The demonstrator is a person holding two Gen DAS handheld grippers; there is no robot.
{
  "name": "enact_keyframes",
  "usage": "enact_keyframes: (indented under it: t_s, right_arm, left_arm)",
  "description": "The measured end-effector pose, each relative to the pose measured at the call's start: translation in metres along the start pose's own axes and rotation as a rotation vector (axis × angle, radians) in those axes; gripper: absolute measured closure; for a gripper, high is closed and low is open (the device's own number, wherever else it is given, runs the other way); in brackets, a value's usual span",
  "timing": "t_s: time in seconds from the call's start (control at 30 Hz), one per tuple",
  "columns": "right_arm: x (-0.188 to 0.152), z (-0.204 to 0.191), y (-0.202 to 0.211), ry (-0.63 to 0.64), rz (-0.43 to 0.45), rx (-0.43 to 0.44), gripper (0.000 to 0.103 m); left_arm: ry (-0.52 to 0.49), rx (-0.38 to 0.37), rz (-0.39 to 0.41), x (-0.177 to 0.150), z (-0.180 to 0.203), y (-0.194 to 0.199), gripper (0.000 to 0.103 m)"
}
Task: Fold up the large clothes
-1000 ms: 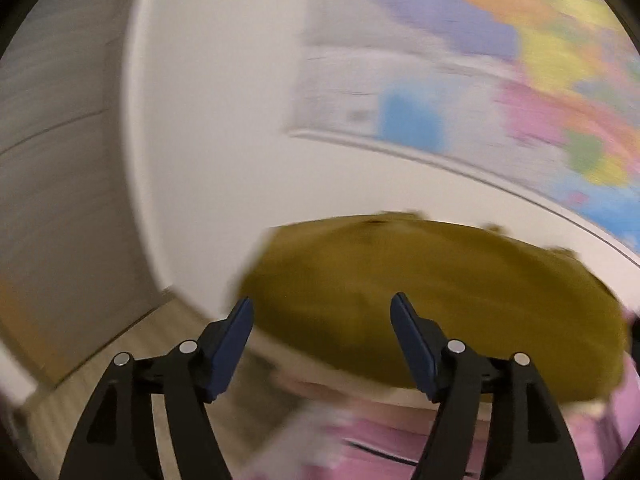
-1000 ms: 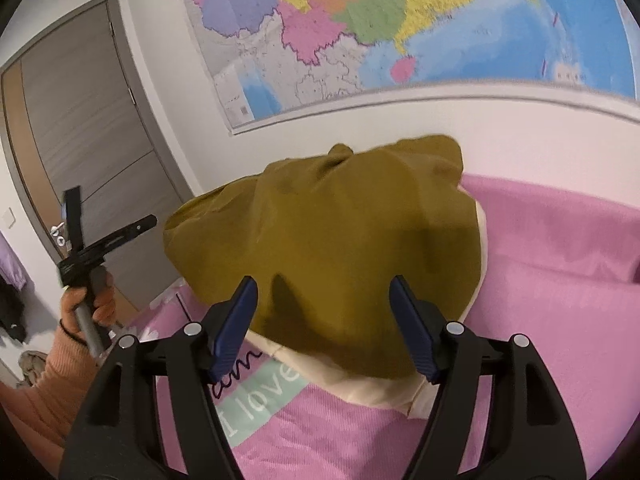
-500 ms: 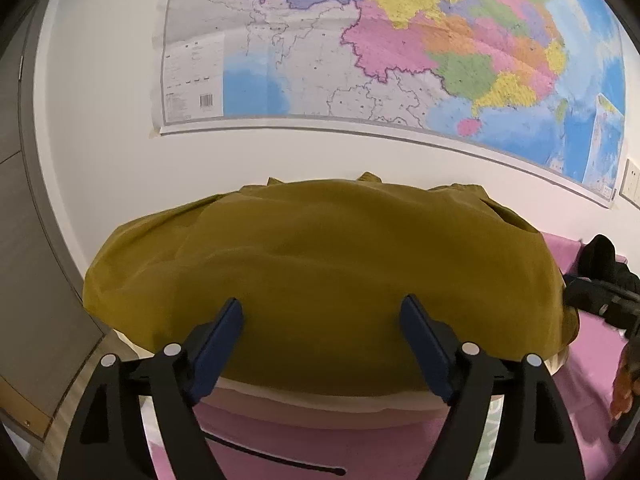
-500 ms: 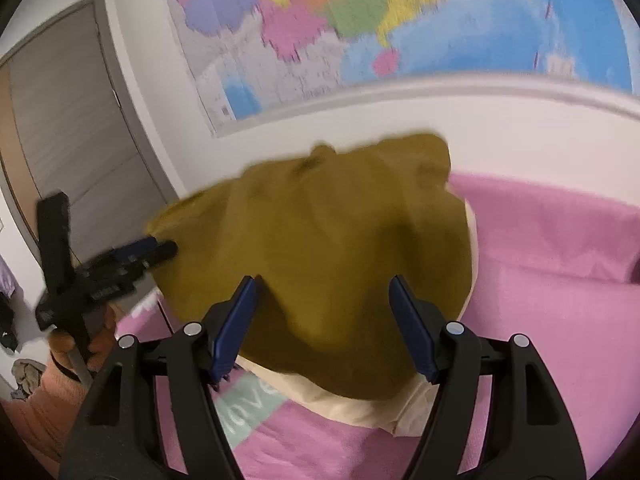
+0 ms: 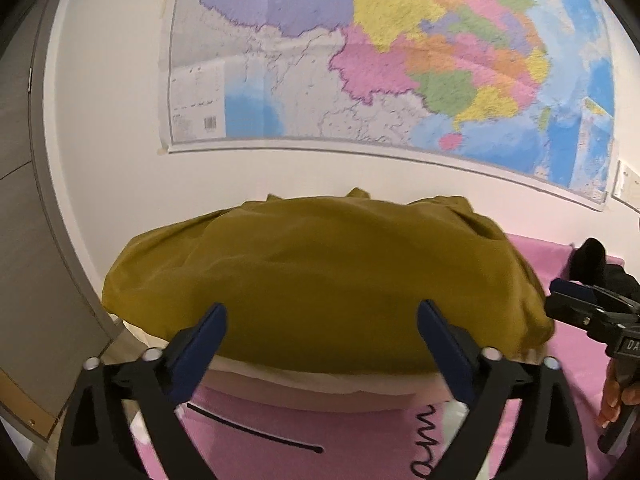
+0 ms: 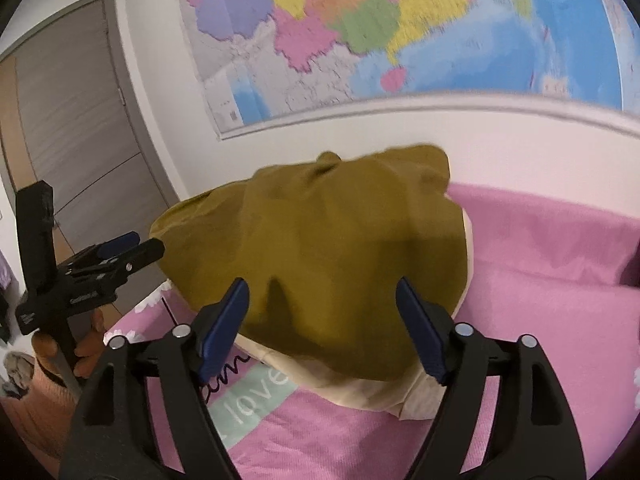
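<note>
Olive-mustard garment: heaped over cream pillow at wall-side corner of pink bedspread. Bedspread lettering: "love". Left gripper: just widened, spread, empty. Right gripper: just widened, spread, empty. Wall map above.

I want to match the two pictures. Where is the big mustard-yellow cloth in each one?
Left wrist view: the mustard-yellow cloth fills the lower middle, draped over a cream pillow, just beyond the open left tool.
Right wrist view: the cloth sits in the middle, beyond the open right tool; pink bedding lies to its right.
Shared landmark: the colourful wall map above the cloth.
</note>
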State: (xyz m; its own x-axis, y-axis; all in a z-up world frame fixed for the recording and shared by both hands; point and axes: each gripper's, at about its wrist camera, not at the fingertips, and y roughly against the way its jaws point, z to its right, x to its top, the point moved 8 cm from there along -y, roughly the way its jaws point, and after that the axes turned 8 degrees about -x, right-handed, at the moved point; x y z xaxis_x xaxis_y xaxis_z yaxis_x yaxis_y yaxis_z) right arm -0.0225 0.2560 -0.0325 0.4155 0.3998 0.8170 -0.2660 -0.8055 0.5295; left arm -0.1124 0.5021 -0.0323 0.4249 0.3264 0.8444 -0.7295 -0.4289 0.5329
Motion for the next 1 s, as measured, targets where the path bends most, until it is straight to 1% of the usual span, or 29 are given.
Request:
enact_keyframes:
  t_s: [0.07, 0.13, 0.23, 0.27, 0.33, 0.47, 0.53, 0.7, 1.0]
  right_arm:
    - [0.000, -0.004, 0.006, 0.008, 0.015, -0.008, 0.022]
    - [-0.001, -0.009, 0.012, 0.021, 0.030, -0.026, 0.014]
    - [-0.004, -0.017, 0.020, 0.043, 0.043, -0.031, 0.009]
    - [-0.006, -0.020, 0.023, 0.050, 0.048, -0.041, 0.006]
    - [-0.009, -0.024, 0.029, 0.057, 0.065, -0.046, 0.006]
    - [-0.019, -0.031, 0.038, 0.059, 0.063, -0.051, 0.006]
    - [-0.023, -0.033, 0.041, 0.063, 0.069, -0.075, 0.006]
    - [-0.036, -0.038, 0.052, 0.072, 0.066, -0.073, 0.006]
    - [-0.054, -0.041, 0.072, 0.064, 0.060, -0.068, 0.006]
  left_arm:
    - [-0.007, 0.003, 0.008, -0.001, 0.007, 0.006, 0.007]
    - [-0.009, 0.006, -0.003, -0.005, 0.013, 0.008, 0.007]
    - [0.003, 0.000, -0.018, -0.016, 0.024, 0.013, 0.007]
    - [0.011, -0.002, -0.024, -0.019, 0.026, 0.014, 0.007]
    - [0.028, -0.001, -0.029, -0.026, 0.031, 0.017, 0.007]
    - [0.033, 0.013, -0.038, -0.035, 0.040, 0.023, 0.007]
    - [0.040, 0.014, -0.036, -0.039, 0.044, 0.029, 0.007]
    - [0.045, 0.018, -0.031, -0.045, 0.053, 0.041, 0.007]
    - [0.020, 0.018, -0.031, -0.056, 0.066, 0.058, 0.007]
